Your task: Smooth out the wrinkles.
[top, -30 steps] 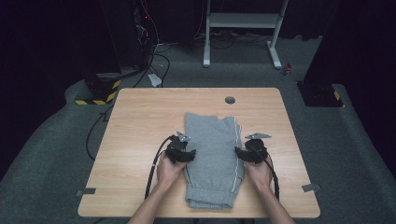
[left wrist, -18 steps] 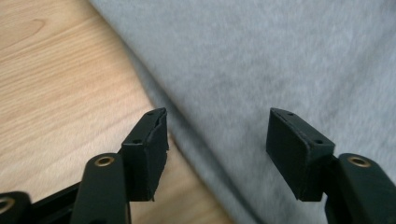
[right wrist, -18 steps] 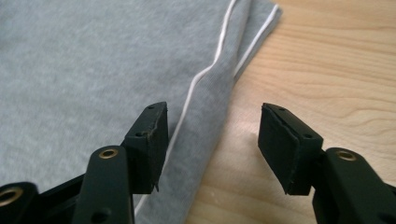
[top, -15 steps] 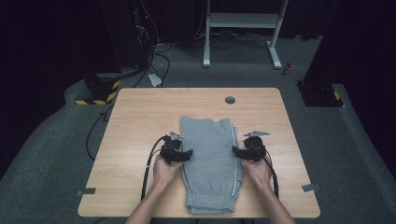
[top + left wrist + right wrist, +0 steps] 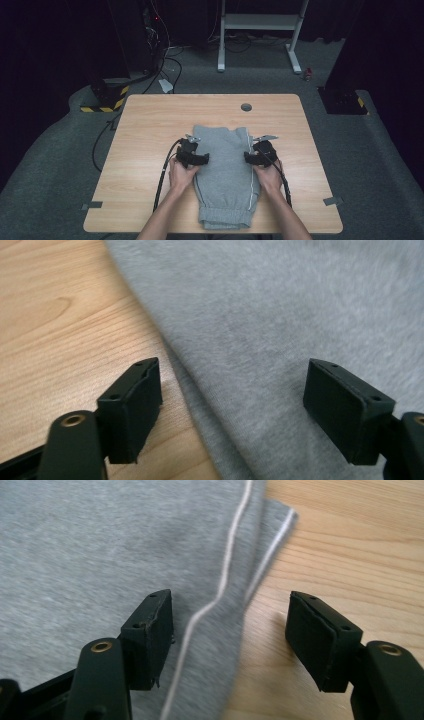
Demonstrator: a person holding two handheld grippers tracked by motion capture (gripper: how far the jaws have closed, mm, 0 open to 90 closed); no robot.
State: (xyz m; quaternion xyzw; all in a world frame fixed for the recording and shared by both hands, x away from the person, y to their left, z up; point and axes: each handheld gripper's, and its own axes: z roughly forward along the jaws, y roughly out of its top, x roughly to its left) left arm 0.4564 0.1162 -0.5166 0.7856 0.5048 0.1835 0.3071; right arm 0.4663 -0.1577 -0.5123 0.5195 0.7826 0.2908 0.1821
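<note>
Wooden table (image 5: 150, 125) carries folded grey sweatpants (image 5: 225, 175) at its near middle; left gripper (image 5: 232, 405) and right gripper (image 5: 230, 635), jaws spread, straddle opposite side edges—fabric soft, limp, probably several layers: pinch edges.

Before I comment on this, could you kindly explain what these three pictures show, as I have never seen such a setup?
A person sits at a wooden table and holds a hand-held two-jaw gripper in each hand; there is no robot arm. The high view looks down from above. The other two come from cameras riding on the grippers, looking along their black jaws. Folded grey sweatpants with a white side stripe lie on the table. The left gripper and right gripper are both open, each straddling one edge of the fabric. Nothing is held yet.
</note>
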